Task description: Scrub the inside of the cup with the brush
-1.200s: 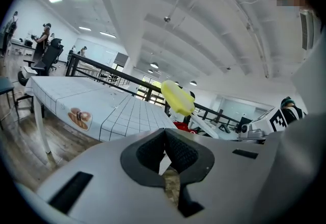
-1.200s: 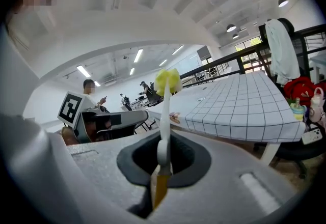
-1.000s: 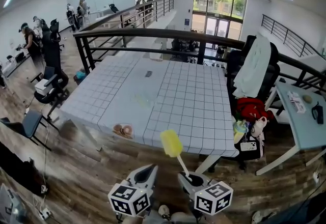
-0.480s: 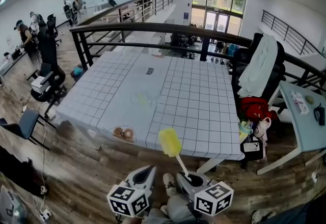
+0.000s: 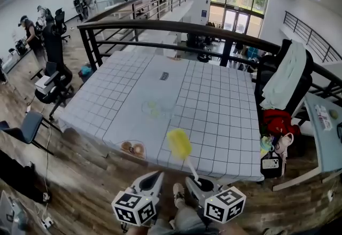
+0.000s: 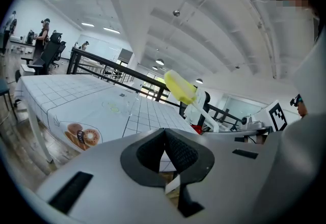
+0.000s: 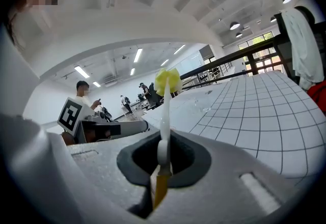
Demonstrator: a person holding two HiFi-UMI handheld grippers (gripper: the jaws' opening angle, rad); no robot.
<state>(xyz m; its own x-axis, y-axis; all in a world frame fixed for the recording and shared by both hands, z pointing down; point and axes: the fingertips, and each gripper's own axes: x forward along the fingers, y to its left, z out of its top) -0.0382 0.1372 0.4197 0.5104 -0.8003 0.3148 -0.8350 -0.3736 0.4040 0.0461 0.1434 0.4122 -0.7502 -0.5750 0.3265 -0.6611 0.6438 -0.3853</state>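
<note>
Head view: right tool [image 5: 199,186] gripping brush [image 5: 179,144], shaft aiming toward cup [image 5: 151,108] well ahead on counter [image 5: 224,116]; left tool [image 5: 155,179] clenched empty.

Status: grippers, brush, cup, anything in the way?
Left gripper shut, empty. Right gripper shut on white-handled brush with yellow sponge head, raised short of white gridded table. Faint clear cup mid-table, not reached. No obstruction seen between them.

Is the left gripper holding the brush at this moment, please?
No, the left gripper is shut on nothing, while the brush stands clamped in the right gripper.
</note>
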